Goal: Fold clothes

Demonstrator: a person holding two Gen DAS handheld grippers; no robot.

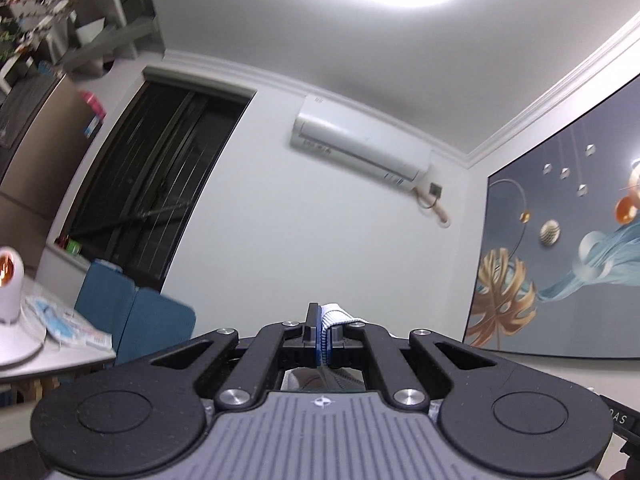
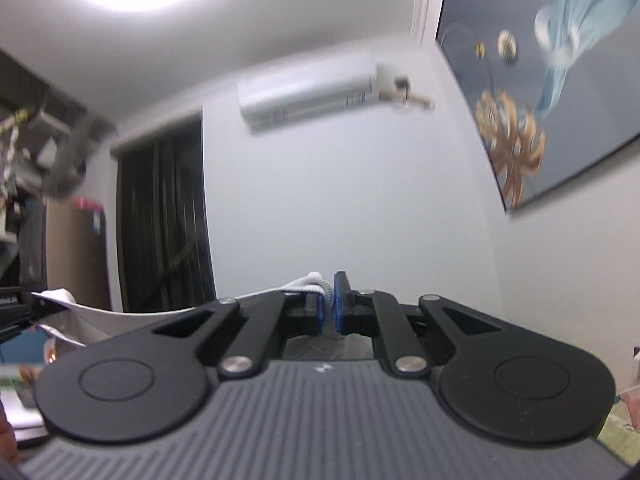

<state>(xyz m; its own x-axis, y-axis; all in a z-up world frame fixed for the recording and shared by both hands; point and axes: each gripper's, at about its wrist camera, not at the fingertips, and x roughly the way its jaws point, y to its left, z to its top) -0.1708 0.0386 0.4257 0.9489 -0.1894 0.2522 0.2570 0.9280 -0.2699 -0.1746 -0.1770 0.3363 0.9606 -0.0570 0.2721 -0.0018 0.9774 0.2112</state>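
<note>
Both grippers point up toward the wall and ceiling. My left gripper (image 1: 325, 330) is shut on a ribbed white edge of a garment (image 1: 338, 315), which pokes up between the blue pads; more grey-white cloth hangs below the jaws. My right gripper (image 2: 329, 300) is shut on the same white garment (image 2: 310, 282). From it the cloth (image 2: 120, 320) stretches left in a sagging band toward a dark object at the left edge of the right wrist view. Most of the garment is hidden under the grippers.
A white table (image 1: 60, 354) with a lamp (image 1: 10, 284) and packets stands at the left, with blue chairs (image 1: 136, 320) behind it. A dark window (image 1: 156, 184), an air conditioner (image 1: 360, 144) and a large wall painting (image 1: 568, 248) lie ahead.
</note>
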